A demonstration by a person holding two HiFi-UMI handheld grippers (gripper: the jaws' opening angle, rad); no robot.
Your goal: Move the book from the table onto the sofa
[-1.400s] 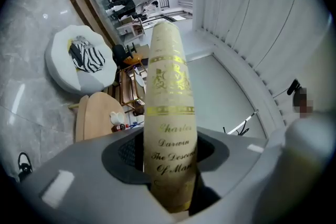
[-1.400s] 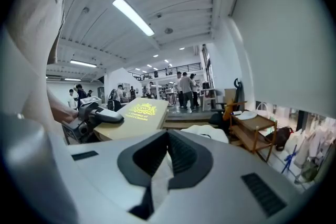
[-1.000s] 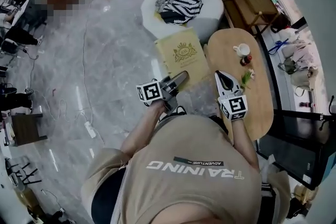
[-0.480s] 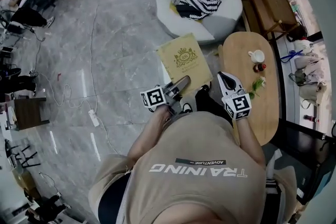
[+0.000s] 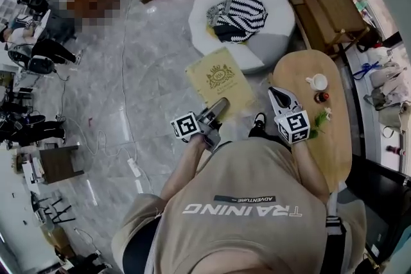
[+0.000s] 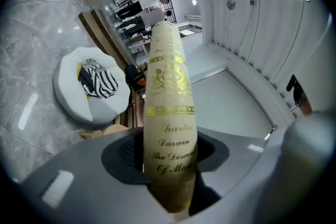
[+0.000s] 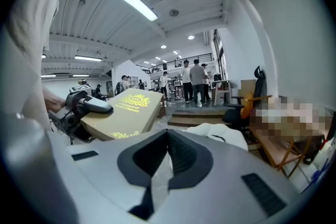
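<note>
A tan book with a gold crest hangs flat above the grey floor, between the white round sofa and the oval wooden table. My left gripper is shut on its near edge. In the left gripper view the book's spine stands between the jaws, and the sofa lies beyond at the left. My right gripper hovers over the table's left end, shut and empty. From the right gripper view the book and the left gripper show at the left, past the right gripper.
A black-and-white striped cushion lies on the sofa. A white cup, a small red object and a green sprig sit on the table. A wooden bench stands at the back right. Cables and a power strip run across the floor at left.
Both grippers have travelled across the room with the person, and the book went along in the left grip. The right gripper stays shut and empty beside it.
</note>
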